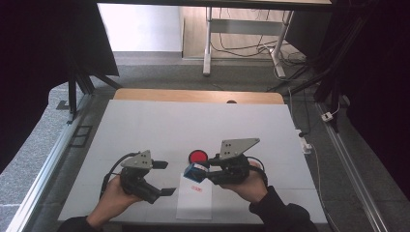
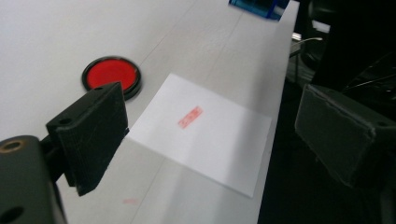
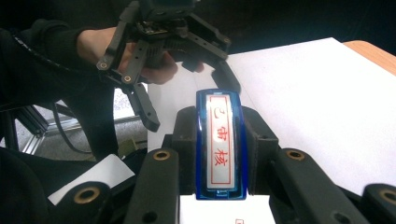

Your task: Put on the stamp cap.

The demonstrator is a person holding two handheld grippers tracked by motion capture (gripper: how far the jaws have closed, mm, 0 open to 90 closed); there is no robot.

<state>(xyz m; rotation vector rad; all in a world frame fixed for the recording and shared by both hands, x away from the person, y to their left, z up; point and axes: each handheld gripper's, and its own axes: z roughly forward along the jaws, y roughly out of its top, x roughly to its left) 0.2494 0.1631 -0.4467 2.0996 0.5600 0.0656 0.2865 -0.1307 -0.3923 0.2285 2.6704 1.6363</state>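
My right claw [image 3: 219, 154] pinches the blue stamp [image 3: 220, 144] by its narrow sides, lifted clear of the table [image 1: 145, 121] with its red-lettered face turned toward me, just above the near-centre sheet of paper [image 1: 194, 205] that already bears a red mark. My left claw [image 1: 162, 178], spread wide and empty, hangs left of the sheet. The red ink pad [image 1: 197, 156] lies open just beyond the paper, probably kept close for re-inking.

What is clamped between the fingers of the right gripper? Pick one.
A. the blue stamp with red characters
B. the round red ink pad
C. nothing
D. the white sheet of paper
A: in the right gripper view the right gripper has its fingers pressed against both sides of the blue stamp; the red ink pad and the paper lie on the table.
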